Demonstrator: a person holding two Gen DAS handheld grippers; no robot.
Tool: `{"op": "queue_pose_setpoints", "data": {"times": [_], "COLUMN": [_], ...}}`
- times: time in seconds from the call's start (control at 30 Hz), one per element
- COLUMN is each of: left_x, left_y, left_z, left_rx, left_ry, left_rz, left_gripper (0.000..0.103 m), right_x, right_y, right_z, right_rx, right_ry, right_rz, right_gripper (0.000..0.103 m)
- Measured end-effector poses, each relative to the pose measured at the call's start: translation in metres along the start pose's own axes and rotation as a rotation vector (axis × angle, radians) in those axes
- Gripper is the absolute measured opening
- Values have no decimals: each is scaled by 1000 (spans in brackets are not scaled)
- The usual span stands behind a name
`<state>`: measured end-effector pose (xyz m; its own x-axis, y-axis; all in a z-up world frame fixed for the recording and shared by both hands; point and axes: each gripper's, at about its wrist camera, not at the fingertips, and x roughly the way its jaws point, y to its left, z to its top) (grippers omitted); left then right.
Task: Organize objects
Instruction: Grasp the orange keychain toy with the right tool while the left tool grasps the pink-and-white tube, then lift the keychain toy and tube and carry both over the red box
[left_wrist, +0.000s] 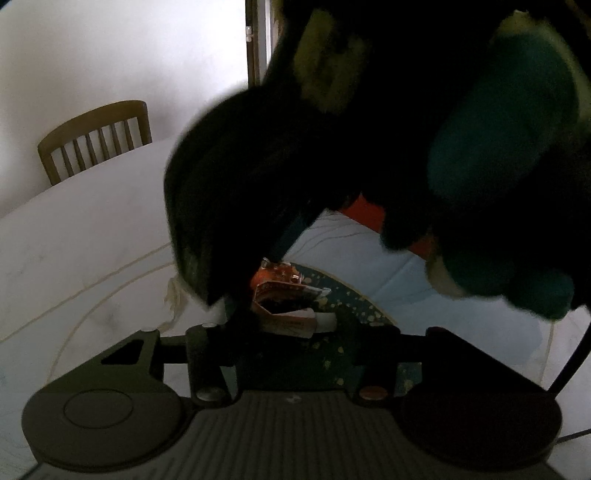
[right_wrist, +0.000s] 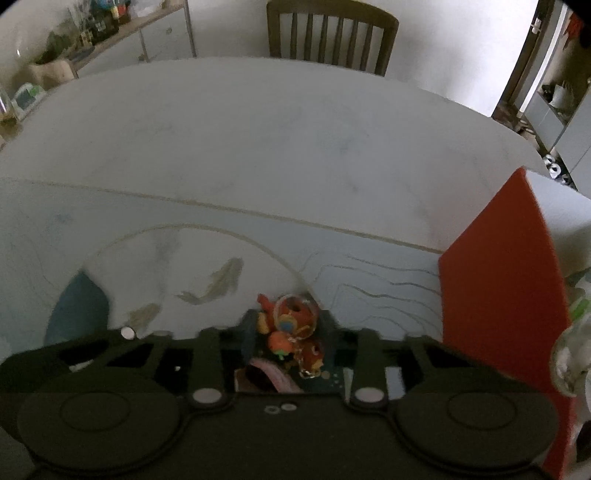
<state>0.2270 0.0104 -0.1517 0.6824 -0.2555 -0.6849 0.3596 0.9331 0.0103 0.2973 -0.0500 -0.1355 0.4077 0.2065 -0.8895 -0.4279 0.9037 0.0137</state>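
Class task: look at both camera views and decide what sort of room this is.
Probably a home dining room: a large pale table, a wooden slat-back chair pushed up to it, and a cluttered sideboard along the wall.

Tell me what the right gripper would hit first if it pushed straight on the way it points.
Most likely the orange toy figure, which sits right ahead of the right gripper between its jaws; depth is unclear, so contact may already exist.
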Motion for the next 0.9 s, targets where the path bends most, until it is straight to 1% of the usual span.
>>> {"op": "queue_pose_setpoints", "data": {"times": [0.1, 0.13, 0.17, 0.3, 0.37, 0.43, 0.5, 0.57, 0.67, 0.73, 0.9], "left_x": [-3, -4, -6, -15, -20, -18, -22, -36, -45, -43, -60], "left_y": [-1, -1, -1, -2, 1, 7, 11, 12, 25, 26, 28], "left_z": [-2, -3, -4, -8, -10, -5, -6, -17, -20, -11, -5], "left_rx": [-9, -14, -19, -45, -55, -70, -89, -109, -133, -144, -148], "left_ry": [9, 11, 13, 16, 18, 19, 22, 22, 20, 18, 5], "left_rz": [-2, -5, -6, -9, -9, -3, 4, 8, 19, 24, 24], "left_gripper": [49, 49, 49, 49, 49, 49, 49, 49, 49, 49, 49], "right_x": [-10, -12, -14, -25, -24, -32, -42, -51, -59, -64, -91], "right_y": [1, 0, -1, -3, -5, -10, -15, -20, -24, -26, -32], "right_z": [0, -2, -3, -9, -3, 0, 0, -3, -7, -10, -17], "right_rx": [2, 2, 5, 24, 37, 54, 64, 74, 84, 89, 118], "right_ry": [-15, -18, -17, -34, -41, -49, -59, -69, -83, -90, -124], "right_rz": [-3, -4, -5, -14, -18, -11, -9, -1, -8, -10, 13], "right_gripper": [21, 17, 15, 11, 9, 5, 5, 5, 4, 4, 4]}}
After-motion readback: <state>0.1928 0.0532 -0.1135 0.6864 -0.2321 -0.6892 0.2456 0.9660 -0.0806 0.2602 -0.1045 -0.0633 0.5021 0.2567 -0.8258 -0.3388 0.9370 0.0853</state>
